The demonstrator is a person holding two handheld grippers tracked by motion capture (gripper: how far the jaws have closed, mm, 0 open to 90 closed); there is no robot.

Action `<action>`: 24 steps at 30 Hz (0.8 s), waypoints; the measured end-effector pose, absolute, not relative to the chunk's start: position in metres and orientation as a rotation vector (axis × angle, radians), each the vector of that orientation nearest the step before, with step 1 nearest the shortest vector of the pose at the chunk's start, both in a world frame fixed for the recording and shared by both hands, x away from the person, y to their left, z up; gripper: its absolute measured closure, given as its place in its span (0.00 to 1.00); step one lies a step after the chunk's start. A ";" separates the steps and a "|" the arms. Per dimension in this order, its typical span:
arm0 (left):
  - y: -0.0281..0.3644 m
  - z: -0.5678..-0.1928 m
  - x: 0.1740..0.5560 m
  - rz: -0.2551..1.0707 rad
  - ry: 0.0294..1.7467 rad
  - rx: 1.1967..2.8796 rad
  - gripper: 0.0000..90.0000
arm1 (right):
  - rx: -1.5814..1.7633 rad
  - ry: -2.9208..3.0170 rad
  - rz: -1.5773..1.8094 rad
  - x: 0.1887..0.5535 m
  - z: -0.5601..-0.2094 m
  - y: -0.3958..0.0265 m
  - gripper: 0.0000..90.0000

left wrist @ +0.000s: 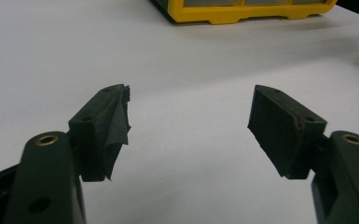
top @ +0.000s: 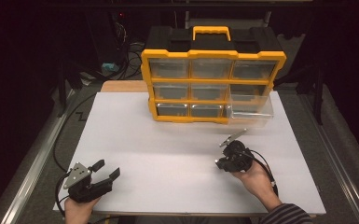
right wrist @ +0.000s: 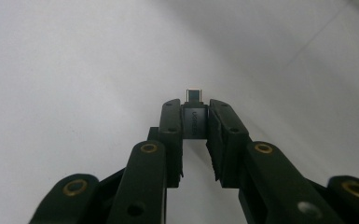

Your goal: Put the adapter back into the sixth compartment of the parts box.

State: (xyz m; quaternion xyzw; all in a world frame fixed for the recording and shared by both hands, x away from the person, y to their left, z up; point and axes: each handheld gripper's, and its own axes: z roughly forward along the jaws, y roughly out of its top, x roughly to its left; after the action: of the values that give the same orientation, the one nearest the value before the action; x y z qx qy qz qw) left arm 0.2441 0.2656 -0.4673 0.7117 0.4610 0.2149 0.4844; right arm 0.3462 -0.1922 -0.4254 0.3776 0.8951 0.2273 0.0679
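My right gripper (right wrist: 194,106) is shut on a small dark grey USB adapter (right wrist: 193,122), whose metal plug sticks out past the fingertips. In the high view this gripper (top: 220,162) hovers over the right part of the white table (top: 168,140), in front of the organizer, with its jaws pointing left. My left gripper (top: 107,168) rests at the table's near left corner. Its jaws stand wide apart (left wrist: 191,93) with nothing between them, and the tape on the left pad (left wrist: 116,121) is frayed.
A yellow and black drawer organizer (top: 212,79) with clear drawers stands at the far middle of the table; its base edge (left wrist: 242,11) is seen in the left gripper view. Its bottom right drawer (top: 251,108) is pulled out. Cables trail from both grippers.
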 end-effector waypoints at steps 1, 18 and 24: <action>0.266 -0.467 0.244 0.522 1.123 1.732 0.33 | 1.140 2.692 0.687 0.346 -0.425 -0.195 0.85; 0.265 -0.468 0.244 0.518 1.131 1.728 0.33 | 1.247 2.582 0.832 0.328 -0.428 -0.239 0.85; 0.265 -0.468 0.245 0.524 1.129 1.738 0.33 | 1.276 2.500 0.948 0.318 -0.430 -0.255 0.85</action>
State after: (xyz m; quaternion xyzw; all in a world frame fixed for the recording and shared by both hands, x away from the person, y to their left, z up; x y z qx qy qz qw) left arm 0.2449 0.2646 -0.4683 0.7126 0.4630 0.2150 0.4812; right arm 0.3181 -0.2553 -0.4297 0.4291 0.8404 0.3188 0.0894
